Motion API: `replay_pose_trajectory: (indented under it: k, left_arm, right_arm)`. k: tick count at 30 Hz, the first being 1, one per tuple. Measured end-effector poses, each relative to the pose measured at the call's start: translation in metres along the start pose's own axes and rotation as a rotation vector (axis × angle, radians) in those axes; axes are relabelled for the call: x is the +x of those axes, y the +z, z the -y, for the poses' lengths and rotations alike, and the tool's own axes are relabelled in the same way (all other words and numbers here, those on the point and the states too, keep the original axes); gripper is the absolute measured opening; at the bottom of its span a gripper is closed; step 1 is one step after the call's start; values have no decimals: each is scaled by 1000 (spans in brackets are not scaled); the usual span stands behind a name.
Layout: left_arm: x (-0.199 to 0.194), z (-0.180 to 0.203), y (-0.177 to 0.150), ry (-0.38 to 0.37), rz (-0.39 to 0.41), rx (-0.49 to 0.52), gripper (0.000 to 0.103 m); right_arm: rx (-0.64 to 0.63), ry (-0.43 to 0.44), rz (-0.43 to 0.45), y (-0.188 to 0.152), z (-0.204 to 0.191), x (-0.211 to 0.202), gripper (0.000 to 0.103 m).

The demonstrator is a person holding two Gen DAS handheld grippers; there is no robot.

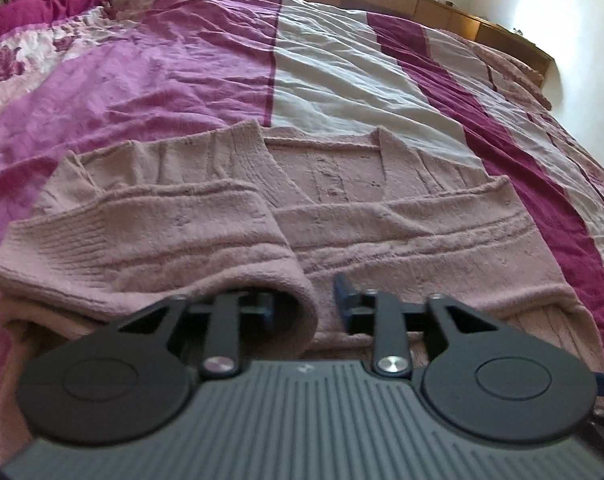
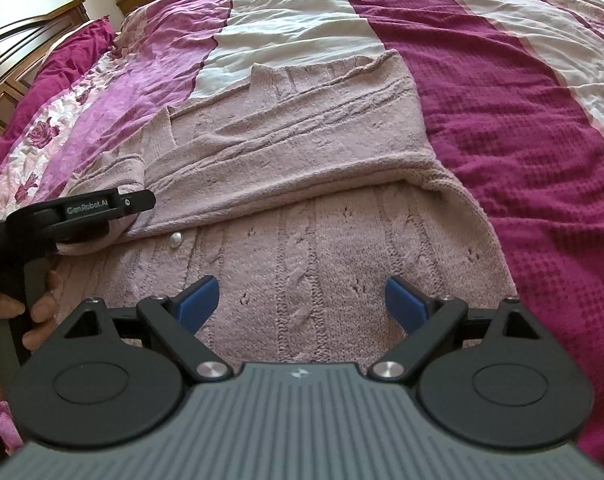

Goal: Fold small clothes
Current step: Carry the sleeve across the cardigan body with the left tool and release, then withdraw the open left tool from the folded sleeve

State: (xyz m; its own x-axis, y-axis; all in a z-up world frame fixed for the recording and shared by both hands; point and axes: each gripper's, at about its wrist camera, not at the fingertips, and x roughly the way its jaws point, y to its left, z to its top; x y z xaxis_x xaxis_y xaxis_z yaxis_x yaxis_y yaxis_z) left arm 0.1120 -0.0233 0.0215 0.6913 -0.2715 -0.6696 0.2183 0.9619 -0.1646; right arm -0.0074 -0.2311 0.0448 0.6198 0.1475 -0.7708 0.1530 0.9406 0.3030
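A dusty-pink cable-knit cardigan (image 1: 341,184) (image 2: 302,152) lies flat on the bed with both sleeves folded across its front. In the left wrist view, the left sleeve (image 1: 162,232) ends in a rolled edge that sits between the jaws of my left gripper (image 1: 303,300). One finger is tucked under that fold, and the other finger (image 1: 343,296) stands clear of the cloth, so the gripper is open. The right wrist view shows this gripper from the side (image 2: 134,204), at the sleeve's end. My right gripper (image 2: 302,292) hovers wide open over the cardigan's lower body, holding nothing.
A striped bedspread (image 1: 341,60) (image 2: 501,120) in magenta, pink and grey covers the bed. A magenta pillow (image 1: 42,0) lies at the far left. A wooden headboard (image 2: 14,60) stands at the left. A hand (image 2: 42,308) grips the left tool's handle.
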Motion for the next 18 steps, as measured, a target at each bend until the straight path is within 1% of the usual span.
replay_pose_trajectory:
  k: [1,2,3,7,12,18]
  left_arm:
    - [-2,1,0,1,-6,10,48]
    - [-5,2,0,4,-9,18,53]
    - [-9,3,0,8,-14,25,54]
    - [-24,-2,-2,37,-45,36,55]
    - [-48,-16,-8,73,-60,38,55]
    - [-74,-41,-11,155,-57,24,55]
  right_arm:
    - [1,0,0,0,0,0,94]
    - [1,1,1,0,0,0,94]
    - [3,1,1,0,0,0,94]
    - [7,-1,3,-2,0,2,94]
    - [7,1,2,-2,-2,2,94]
    - [4,11,-3,0,-11,0,94]
